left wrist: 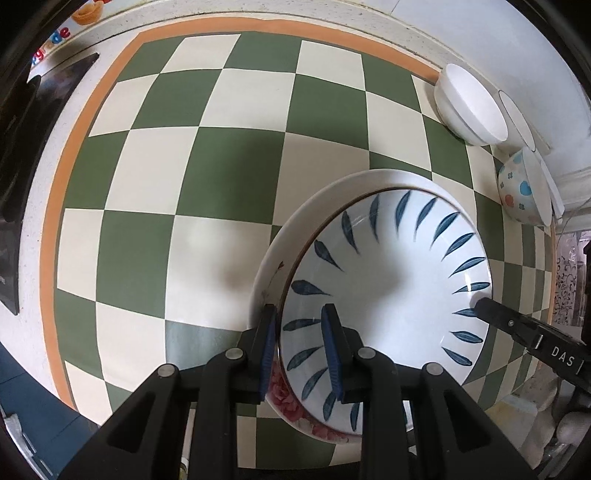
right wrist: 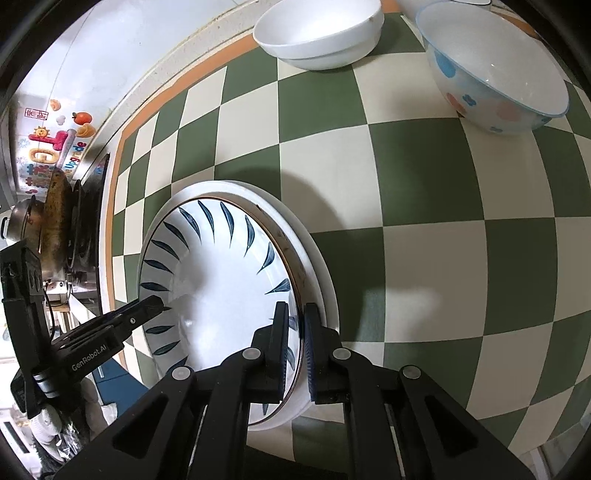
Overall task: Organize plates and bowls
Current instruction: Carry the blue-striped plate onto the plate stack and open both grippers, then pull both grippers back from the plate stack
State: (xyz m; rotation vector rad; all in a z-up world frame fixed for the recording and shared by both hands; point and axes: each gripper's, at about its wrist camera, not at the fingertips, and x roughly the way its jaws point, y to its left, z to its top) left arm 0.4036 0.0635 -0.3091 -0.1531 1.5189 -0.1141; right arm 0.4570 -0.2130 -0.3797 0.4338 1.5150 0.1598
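A white plate with blue leaf marks (left wrist: 391,295) sits on top of a larger white plate with red flowers (left wrist: 291,229) on the checked mat. My left gripper (left wrist: 301,354) is shut on the near rim of the blue-leaf plate. My right gripper (right wrist: 295,350) is shut on the opposite rim of the same plate (right wrist: 221,295), with the larger plate (right wrist: 317,258) under it. The right gripper's finger also shows in the left wrist view (left wrist: 517,325), and the left gripper shows in the right wrist view (right wrist: 122,325).
Two stacked white bowls (left wrist: 469,107) (right wrist: 321,33) and a bowl with coloured dots (left wrist: 521,188) (right wrist: 495,74) stand at the mat's far edge by the wall. A stove with a pan (right wrist: 55,229) lies beyond the mat's left side. The green-and-cream checked mat (left wrist: 207,177) covers the counter.
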